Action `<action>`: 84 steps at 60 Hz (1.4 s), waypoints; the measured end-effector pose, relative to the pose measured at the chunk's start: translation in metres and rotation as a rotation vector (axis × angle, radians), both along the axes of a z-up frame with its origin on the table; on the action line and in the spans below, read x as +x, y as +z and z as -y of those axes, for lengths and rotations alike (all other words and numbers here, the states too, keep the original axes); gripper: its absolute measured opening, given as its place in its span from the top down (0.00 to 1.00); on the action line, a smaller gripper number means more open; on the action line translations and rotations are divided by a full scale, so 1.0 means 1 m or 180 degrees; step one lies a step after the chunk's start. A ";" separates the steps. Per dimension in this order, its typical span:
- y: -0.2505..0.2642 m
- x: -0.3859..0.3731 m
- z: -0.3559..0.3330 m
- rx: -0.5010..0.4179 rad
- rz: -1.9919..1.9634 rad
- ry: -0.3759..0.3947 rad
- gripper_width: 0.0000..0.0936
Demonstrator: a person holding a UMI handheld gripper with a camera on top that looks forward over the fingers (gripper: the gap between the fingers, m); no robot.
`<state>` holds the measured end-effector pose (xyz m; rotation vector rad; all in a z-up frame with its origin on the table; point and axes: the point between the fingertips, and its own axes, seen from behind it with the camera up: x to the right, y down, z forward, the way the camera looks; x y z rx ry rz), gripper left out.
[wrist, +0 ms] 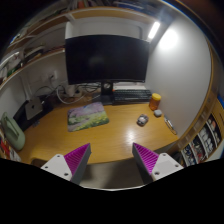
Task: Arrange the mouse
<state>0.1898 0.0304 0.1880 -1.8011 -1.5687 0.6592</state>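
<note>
A small grey mouse (142,120) lies on the wooden desk (115,133), far ahead of the fingers and a little to the right of them. My gripper (111,159) hovers above the desk's near part, its two purple pads (76,157) spread wide with only bare wood between them. Nothing is held.
A large dark monitor (106,57) stands at the back of the desk with a keyboard (130,97) under it. A colourful mat (88,117) lies left of centre. An orange object (155,100) and a small dark item (156,114) sit near the mouse. Shelves (205,135) run along the right.
</note>
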 end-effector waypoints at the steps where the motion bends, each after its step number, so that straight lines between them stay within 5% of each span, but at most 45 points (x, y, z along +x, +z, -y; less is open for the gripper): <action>1: 0.000 0.000 -0.007 0.0007 -0.0004 -0.0024 0.08; 13: -0.004 -0.001 -0.085 0.0026 -0.0052 -0.0155 0.08; 36: -0.042 -0.027 -0.203 0.0108 -0.0065 0.0047 0.08; 56: -0.100 -0.095 -0.224 -0.0020 -0.0239 0.0397 0.08; 84: -0.178 -0.203 -0.232 -0.0111 -0.0166 0.0304 0.08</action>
